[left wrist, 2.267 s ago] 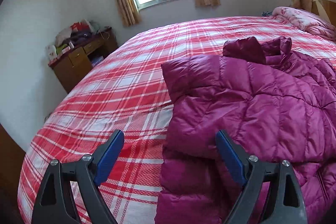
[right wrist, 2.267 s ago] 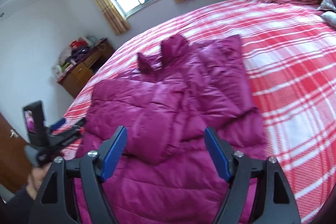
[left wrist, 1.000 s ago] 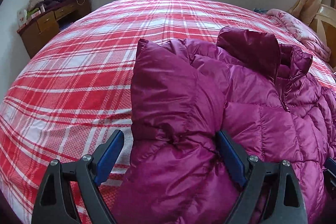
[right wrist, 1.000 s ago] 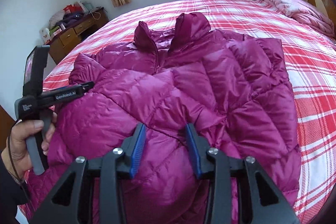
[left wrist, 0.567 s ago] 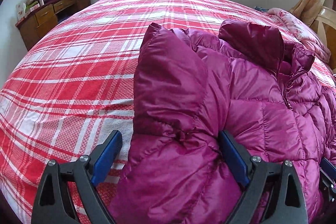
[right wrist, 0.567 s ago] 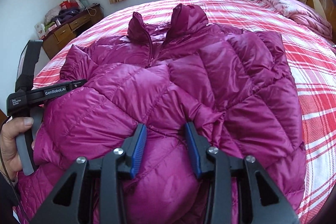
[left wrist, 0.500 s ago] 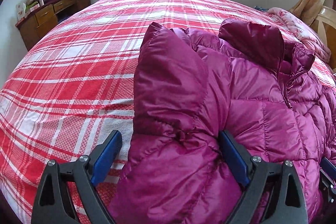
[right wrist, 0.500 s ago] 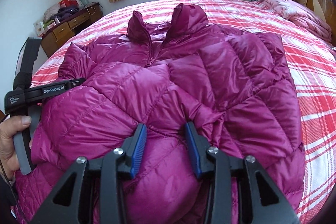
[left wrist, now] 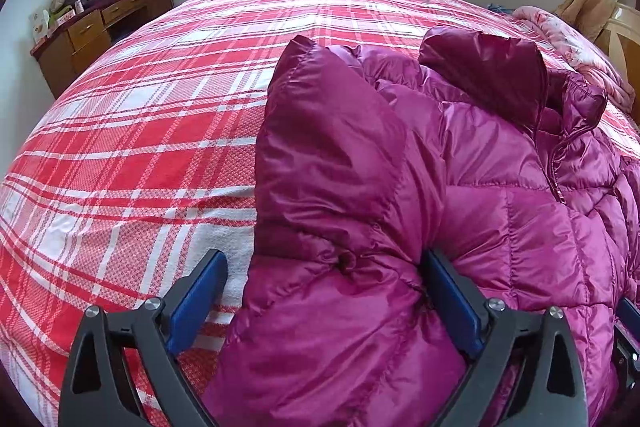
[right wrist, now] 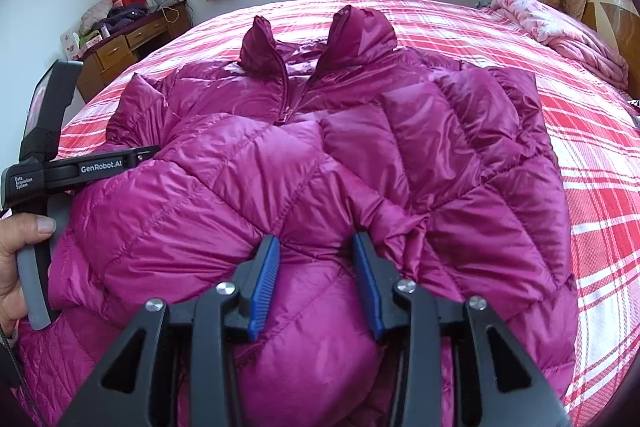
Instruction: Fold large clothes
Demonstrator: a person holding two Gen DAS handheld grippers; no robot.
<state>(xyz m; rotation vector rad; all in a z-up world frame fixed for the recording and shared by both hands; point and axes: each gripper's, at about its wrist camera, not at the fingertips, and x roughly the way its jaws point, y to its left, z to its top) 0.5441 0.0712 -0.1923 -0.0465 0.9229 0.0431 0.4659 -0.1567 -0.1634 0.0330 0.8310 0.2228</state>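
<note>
While the jacket (right wrist: 320,187) is lying front-up across the plaid bedspread (left wrist: 140,115), collar toward the window, you are only partway into the fold. Both sleeves are sitting folded in across the chest (the one on the left-hand side is lying uppermost, as far as the right wrist view shows), so the narrowing step is looking close to done.

Your left gripper (left wrist: 324,303) is opening its jaws wide at the jacket's side edge: the puffy fabric is bulging up between them, one pad is touching it and the other is standing clear over bare bedspread, so nothing is being pinched there. Your right gripper (right wrist: 316,279) is pinching a bunched ridge of quilted fabric at the near middle, its pads pressing in from both sides.

What is remaining, judging from the way it is lying now, is the main fold: the bottom half is not yet brought up toward the collar, and the collar is standing up rather than lying flat. The padding is looking springy and may be pushing folds back open.
</note>
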